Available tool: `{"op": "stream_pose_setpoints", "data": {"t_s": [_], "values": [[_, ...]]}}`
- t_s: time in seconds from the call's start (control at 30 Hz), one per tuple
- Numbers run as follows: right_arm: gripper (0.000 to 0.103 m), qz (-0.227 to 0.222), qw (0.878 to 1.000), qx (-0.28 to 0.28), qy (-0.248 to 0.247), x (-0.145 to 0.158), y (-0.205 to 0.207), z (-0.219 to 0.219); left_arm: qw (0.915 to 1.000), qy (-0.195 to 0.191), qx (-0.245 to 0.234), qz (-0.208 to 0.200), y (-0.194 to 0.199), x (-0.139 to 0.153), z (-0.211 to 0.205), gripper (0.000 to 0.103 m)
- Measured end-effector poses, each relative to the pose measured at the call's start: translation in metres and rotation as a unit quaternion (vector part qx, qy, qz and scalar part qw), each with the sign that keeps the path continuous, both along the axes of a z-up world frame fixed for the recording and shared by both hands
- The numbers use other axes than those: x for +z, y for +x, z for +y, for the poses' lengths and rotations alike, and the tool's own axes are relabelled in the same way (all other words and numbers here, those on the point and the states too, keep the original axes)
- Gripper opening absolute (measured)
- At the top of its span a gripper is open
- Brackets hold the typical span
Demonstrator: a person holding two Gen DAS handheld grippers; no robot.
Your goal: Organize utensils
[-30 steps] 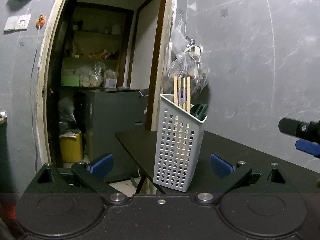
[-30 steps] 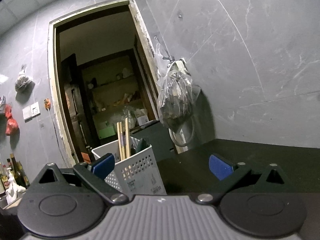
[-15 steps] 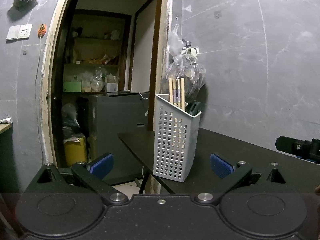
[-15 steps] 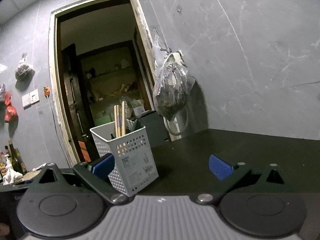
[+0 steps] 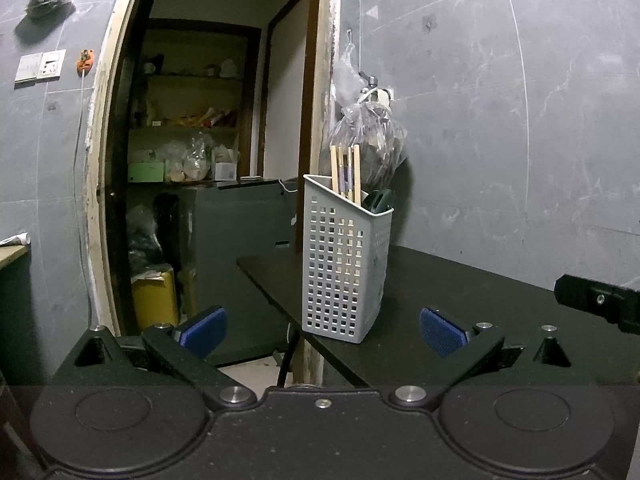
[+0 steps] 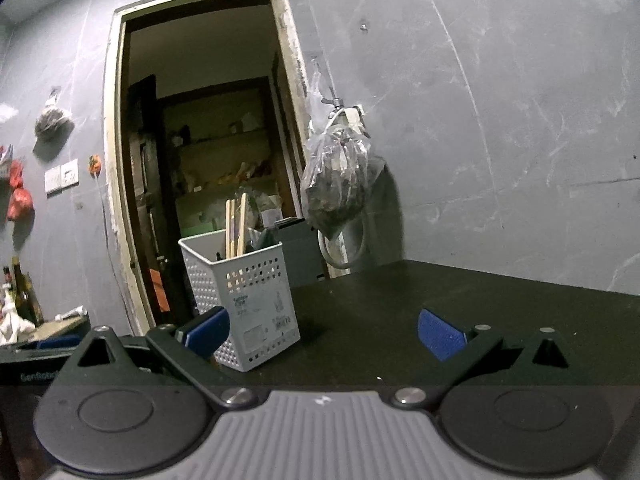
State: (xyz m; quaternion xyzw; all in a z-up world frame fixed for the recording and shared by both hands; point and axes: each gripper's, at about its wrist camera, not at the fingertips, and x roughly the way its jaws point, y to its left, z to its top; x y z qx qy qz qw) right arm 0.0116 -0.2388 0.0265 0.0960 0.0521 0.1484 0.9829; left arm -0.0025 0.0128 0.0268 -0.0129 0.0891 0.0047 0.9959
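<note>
In the left wrist view, the white perforated utensil holder (image 5: 346, 256) now looks smaller and farther off than it did a second ago, so the left gripper (image 5: 322, 330) has drawn back from it. More of the dark table (image 5: 460, 300) shows around the holder's base. The holder stands upright near the table's left edge, close to the front left corner as seen here, with wooden chopsticks (image 5: 345, 172) and a dark green utensil (image 5: 379, 201) standing in it. The left gripper's blue pads are wide apart with nothing between them. It is held level, facing the holder from low down, about at table height. At the right edge of this view a black part of the right gripper (image 5: 596, 300) hangs over the table, well apart from the holder. In the right wrist view, the holder (image 6: 244, 296) has likewise dropped lower and moved away compared with a second ago, and far more bare tabletop (image 6: 480, 304) is visible, so this hand has pulled back too. The right gripper (image 6: 324, 332) is spread and empty, tilted slightly upward, with the holder just behind its left pad. No loose utensil shows on the table in either view, so I judge the sorting is done or nearly so, and both hands are retreating.
</note>
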Motion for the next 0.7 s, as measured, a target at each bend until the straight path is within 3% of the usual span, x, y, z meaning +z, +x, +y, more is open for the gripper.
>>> {"op": "stream_pose_setpoints", "data": {"t_s": [0.7], "values": [[0.103,0.023,0.999,0.005,-0.034,-0.010,0.004,0.011,0.9997,-0.023,0.011,0.007,0.003,-0.019,0.013,0.102]]}}
